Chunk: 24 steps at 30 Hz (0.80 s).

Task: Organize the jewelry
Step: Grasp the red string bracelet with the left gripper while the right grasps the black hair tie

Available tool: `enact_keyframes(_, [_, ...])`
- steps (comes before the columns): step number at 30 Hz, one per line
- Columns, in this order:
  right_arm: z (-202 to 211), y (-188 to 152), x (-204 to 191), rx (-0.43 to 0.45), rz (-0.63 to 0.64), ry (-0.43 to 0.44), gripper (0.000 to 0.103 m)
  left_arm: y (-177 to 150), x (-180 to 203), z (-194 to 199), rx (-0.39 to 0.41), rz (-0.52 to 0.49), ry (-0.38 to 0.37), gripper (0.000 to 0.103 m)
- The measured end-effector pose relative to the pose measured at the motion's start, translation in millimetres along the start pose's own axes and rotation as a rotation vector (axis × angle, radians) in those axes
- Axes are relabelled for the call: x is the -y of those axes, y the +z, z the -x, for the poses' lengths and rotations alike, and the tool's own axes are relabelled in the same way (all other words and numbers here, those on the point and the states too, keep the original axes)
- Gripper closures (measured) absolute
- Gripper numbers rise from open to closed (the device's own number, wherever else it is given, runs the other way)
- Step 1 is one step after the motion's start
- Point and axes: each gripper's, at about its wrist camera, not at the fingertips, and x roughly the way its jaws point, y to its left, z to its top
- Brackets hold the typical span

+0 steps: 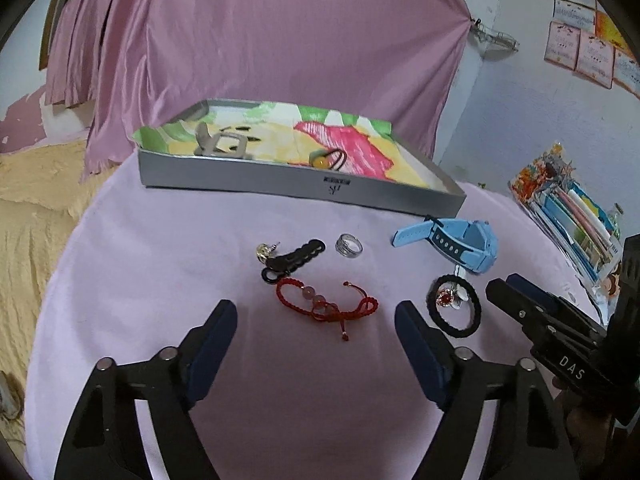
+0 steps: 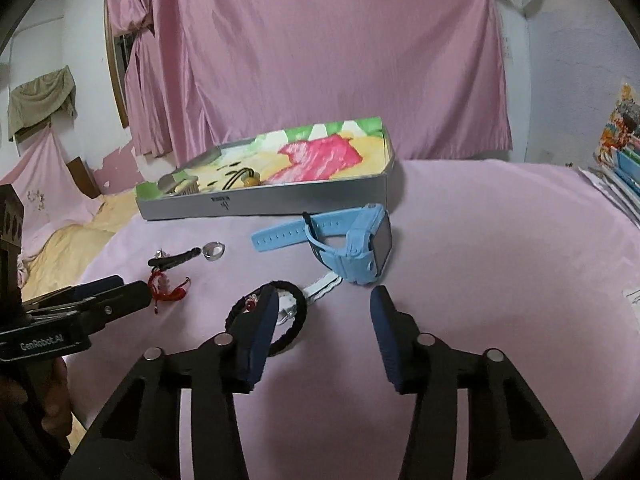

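My left gripper [image 1: 316, 312] is open low over the pink cloth, and a red braided bracelet [image 1: 328, 304] with pink beads lies flat between its fingertips, untouched. To its right lies a black hair tie [image 1: 456, 334] with a red-stone ring [image 1: 444, 298] inside it. My right gripper [image 2: 323, 296] is open too; its left finger hides part of the hair tie [image 2: 302, 312], and nothing is pressed between its pads. Just beyond it is a blue watch [image 2: 352, 248]. A silver ring [image 1: 349, 245], a black clip [image 1: 294, 258] and an earring [image 1: 264, 250] lie farther back.
A grey shallow box [image 1: 280, 184] lined with colourful paper stands at the back of the table, holding a grey clip [image 1: 220, 144] and a yellow-beaded hair tie [image 1: 326, 160]. Books [image 1: 576, 216] are stacked at the right edge. A yellow blanket [image 1: 32, 208] lies left, below the table.
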Motion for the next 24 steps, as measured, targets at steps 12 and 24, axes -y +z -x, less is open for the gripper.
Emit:
enact_keyframes(12, [-16.8, -1.0, -10.1, -0.086, 0.026, 0.044, 0.078, 5.3, 17.3, -16.9, -0.076, -0.083, 0.073, 0.037])
enact_keyframes(24, [-20.5, 0.2, -13.9, -0.113, 0.049, 0.051, 0.078, 9.8, 31.2, -25.8, -0.082, -0.166, 0.145, 0.066])
